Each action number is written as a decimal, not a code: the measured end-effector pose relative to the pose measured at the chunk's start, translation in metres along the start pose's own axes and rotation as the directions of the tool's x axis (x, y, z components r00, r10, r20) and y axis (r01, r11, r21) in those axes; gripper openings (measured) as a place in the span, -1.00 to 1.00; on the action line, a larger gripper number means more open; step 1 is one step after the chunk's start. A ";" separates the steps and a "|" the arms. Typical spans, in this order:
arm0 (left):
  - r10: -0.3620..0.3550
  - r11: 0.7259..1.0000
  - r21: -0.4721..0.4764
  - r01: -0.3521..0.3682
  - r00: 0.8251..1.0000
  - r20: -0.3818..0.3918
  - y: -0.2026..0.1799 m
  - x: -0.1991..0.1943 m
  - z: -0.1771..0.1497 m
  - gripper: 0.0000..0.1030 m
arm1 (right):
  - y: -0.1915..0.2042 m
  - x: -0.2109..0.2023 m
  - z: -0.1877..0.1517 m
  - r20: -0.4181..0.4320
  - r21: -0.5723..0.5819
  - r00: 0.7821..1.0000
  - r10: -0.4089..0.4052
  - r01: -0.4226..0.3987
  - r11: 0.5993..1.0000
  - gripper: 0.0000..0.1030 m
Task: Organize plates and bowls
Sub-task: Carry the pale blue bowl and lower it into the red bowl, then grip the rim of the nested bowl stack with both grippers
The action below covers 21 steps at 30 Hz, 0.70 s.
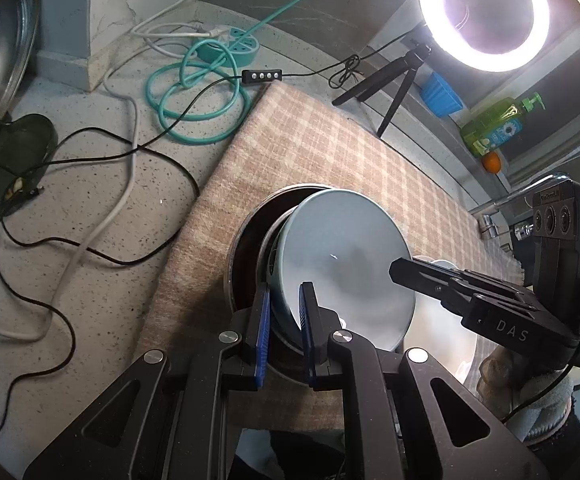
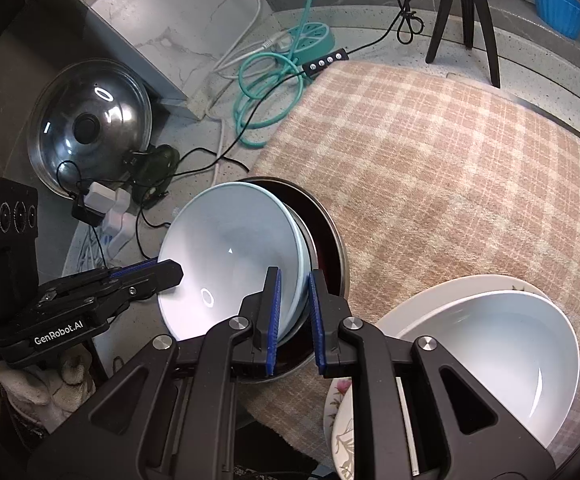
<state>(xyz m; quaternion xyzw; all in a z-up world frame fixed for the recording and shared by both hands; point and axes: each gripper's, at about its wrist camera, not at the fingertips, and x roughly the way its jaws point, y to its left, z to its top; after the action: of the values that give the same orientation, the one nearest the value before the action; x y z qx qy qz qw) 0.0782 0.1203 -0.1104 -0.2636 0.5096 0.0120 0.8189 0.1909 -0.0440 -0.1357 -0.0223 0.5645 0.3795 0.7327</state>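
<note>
A pale blue bowl (image 1: 346, 264) (image 2: 230, 256) is tilted on edge inside a dark round metal pan (image 1: 246, 256) (image 2: 326, 240) on the checked cloth. My left gripper (image 1: 284, 320) straddles the bowl's near rim, blue pads on either side, shut on it. My right gripper (image 2: 294, 312) straddles the opposite rim the same way. Each gripper shows in the other's view, the right one (image 1: 402, 270) and the left one (image 2: 170, 272). A white bowl (image 2: 490, 356) sits in a white plate (image 2: 410, 312) at the right, over a floral plate (image 2: 342, 420).
The checked cloth (image 2: 450, 168) covers the counter. Teal cable and a power strip (image 1: 230, 44), black and white cords (image 1: 90, 184), a pot lid (image 2: 90, 124), a ring light on a tripod (image 1: 486, 12), a blue tub (image 2: 558, 4) and a soap bottle (image 1: 498, 124) stand around.
</note>
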 end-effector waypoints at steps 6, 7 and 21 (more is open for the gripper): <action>0.008 1.000 0.001 -0.008 1.000 -0.001 0.000 0.003 0.002 -0.77 | 0.003 0.001 0.002 -0.005 -0.030 1.000 -0.022 0.022 0.999 -0.72; 0.009 1.000 0.002 -0.009 1.000 -0.003 0.001 0.003 0.003 -0.77 | 0.003 0.001 0.002 -0.007 -0.031 1.000 -0.020 0.020 0.999 -0.72; 0.026 0.999 0.020 -0.026 0.999 0.041 0.003 -0.016 0.006 -0.75 | -0.012 -0.034 -0.002 0.090 0.031 0.996 0.026 -0.029 0.999 -0.33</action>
<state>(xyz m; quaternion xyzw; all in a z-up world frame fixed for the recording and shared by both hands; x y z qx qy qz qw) 0.0745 0.1295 -0.0962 -0.2484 0.4965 0.0229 0.8314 0.1937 -0.0718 -0.1121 0.0146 0.5372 0.3810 0.7523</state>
